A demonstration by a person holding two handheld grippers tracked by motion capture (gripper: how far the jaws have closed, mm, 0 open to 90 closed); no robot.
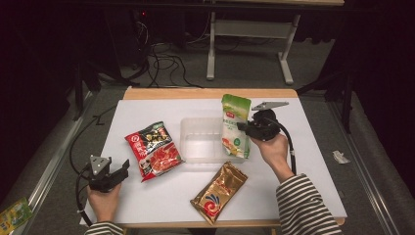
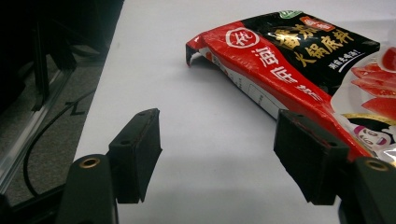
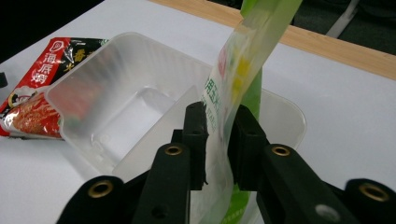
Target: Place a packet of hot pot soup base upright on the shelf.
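Note:
A green and white pouch stands upright at the right end of a clear plastic tub. My right gripper has its jaws on either side of the pouch's lower part, and the pads lie against it. My left gripper rests low at the table's front left. It is open with nothing between its jaws. Just beyond its right jaw, a red and black pouch lies flat.
A gold pouch lies flat near the front edge, ahead of the right forearm. The white table top has a wooden strip at the back. Cables, a bench frame and a small packet are on the floor.

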